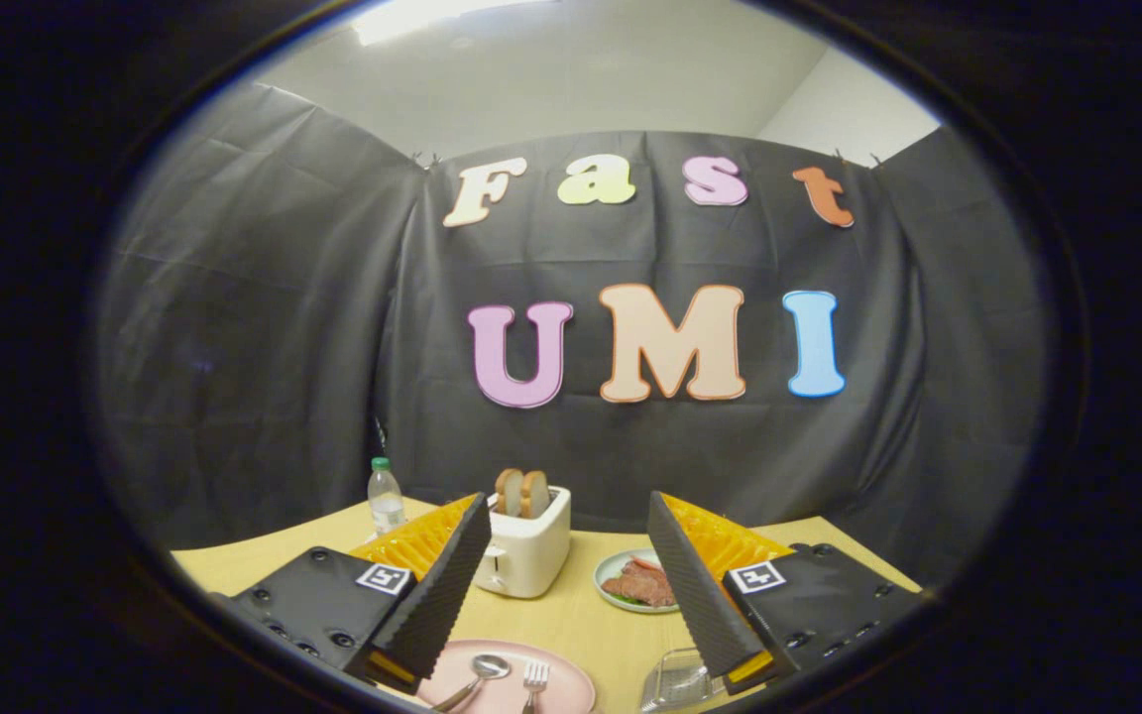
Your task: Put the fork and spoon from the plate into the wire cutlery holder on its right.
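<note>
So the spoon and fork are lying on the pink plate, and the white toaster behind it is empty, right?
Not quite. The gripper view shows two slices of toast standing in the white toaster, so it isn't empty. The metal spoon and fork do lie on the round pink plate, between the open claw's fingers.

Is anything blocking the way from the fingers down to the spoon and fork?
Nothing visible. The open gripper hangs above the pink plate, where the spoon and fork lie uncovered between the fingers.

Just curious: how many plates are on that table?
2. A pink plate with spoon and fork lies between the open gripper's fingers; a pale plate of food sits beyond.
</note>
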{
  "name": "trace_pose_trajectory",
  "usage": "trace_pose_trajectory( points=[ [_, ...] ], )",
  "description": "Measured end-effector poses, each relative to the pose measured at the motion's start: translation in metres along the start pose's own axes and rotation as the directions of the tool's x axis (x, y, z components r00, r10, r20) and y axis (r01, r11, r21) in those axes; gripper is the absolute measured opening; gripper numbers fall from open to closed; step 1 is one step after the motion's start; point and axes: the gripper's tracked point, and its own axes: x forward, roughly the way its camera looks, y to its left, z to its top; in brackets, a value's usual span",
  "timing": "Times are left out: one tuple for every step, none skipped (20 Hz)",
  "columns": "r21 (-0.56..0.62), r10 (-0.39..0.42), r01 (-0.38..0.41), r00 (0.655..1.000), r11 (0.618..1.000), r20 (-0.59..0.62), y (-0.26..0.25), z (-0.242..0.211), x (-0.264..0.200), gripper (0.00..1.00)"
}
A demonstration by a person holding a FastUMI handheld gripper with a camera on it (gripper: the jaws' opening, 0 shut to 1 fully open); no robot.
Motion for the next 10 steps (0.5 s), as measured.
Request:
trace_pose_trajectory(
  points=[
    [-0.006,0.004,-0.004,1.000,1.000,-0.023,0.002,-0.010,0.001,1.00],
    [-0.009,0.009,-0.009,0.999,1.000,-0.046,0.003,-0.018,0.001,1.00],
    [-0.013,0.017,-0.017,0.997,1.000,-0.070,0.005,-0.028,0.001,1.00],
    [-0.017,0.022,-0.023,0.995,1.000,-0.093,0.007,-0.037,0.002,1.00],
    [-0.023,0.026,-0.029,0.993,0.999,-0.116,0.008,-0.046,0.002,1.00],
    [-0.026,0.031,-0.035,0.990,0.999,-0.136,0.010,-0.054,0.002,1.00],
    [-0.027,0.036,-0.040,0.987,0.999,-0.156,0.012,-0.062,0.001,1.00],
    [-0.027,0.043,-0.049,0.983,0.998,-0.177,0.015,-0.070,0.001,1.00],
    [-0.029,0.049,-0.056,0.979,0.998,-0.198,0.017,-0.079,0.001,1.00],
    [-0.034,0.054,-0.064,0.974,0.997,-0.222,0.019,-0.088,0.000,1.00]
  ],
)
